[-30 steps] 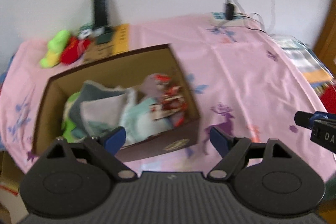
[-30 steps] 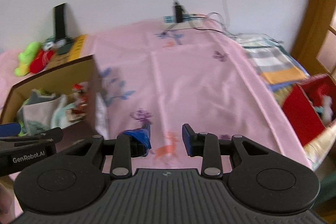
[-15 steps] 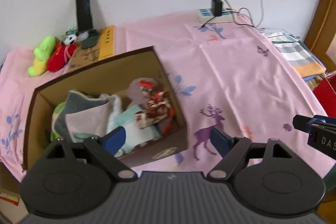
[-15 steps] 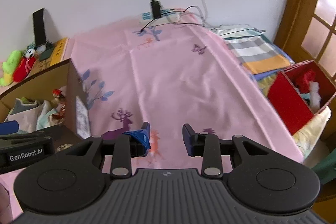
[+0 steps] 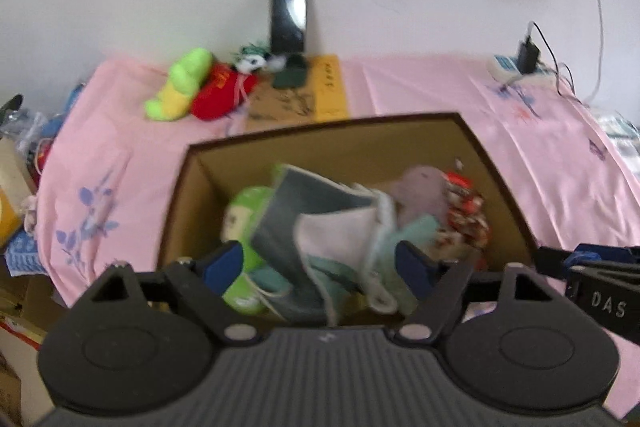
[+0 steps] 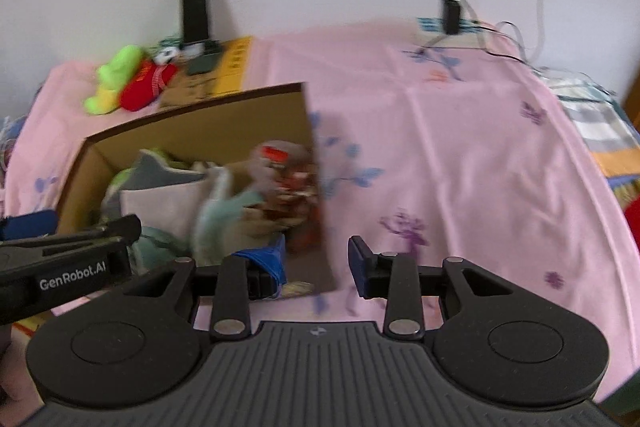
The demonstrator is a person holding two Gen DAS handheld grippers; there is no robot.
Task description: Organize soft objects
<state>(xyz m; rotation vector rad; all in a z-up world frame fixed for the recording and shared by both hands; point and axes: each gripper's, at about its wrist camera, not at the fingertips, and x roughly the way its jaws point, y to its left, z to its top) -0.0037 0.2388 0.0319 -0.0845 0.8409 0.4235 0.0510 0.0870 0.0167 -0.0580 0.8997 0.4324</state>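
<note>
An open cardboard box (image 5: pixel 320 131) on the pink sheet holds soft things: a green plush (image 5: pixel 244 211), a grey and white cloth (image 5: pixel 320 227), a mauve piece (image 5: pixel 424 187) and a red patterned item (image 5: pixel 466 215). My left gripper (image 5: pixel 318 267) hovers over the box's near side. Its jaws are wide and closing, and the pads press on nothing. My right gripper (image 6: pixel 316 263) is open and empty at the box's (image 6: pixel 192 115) near right corner. A green-yellow plush (image 5: pixel 180 83) and a red plush (image 5: pixel 222 93) lie by the wall.
A black phone (image 5: pixel 289 17) leans on the wall above a yellow-brown board (image 5: pixel 304 99). A power strip with a charger and cables (image 5: pixel 524 63) sits at the back right. Folded striped cloth (image 6: pixel 600 123) lies at the sheet's right edge, and clutter (image 5: pixel 20 155) at its left edge.
Both grippers have swung left. The box now sits in front of the left gripper, whose jaws have narrowed a little. The right gripper has come from the bare sheet to the box's right wall.
</note>
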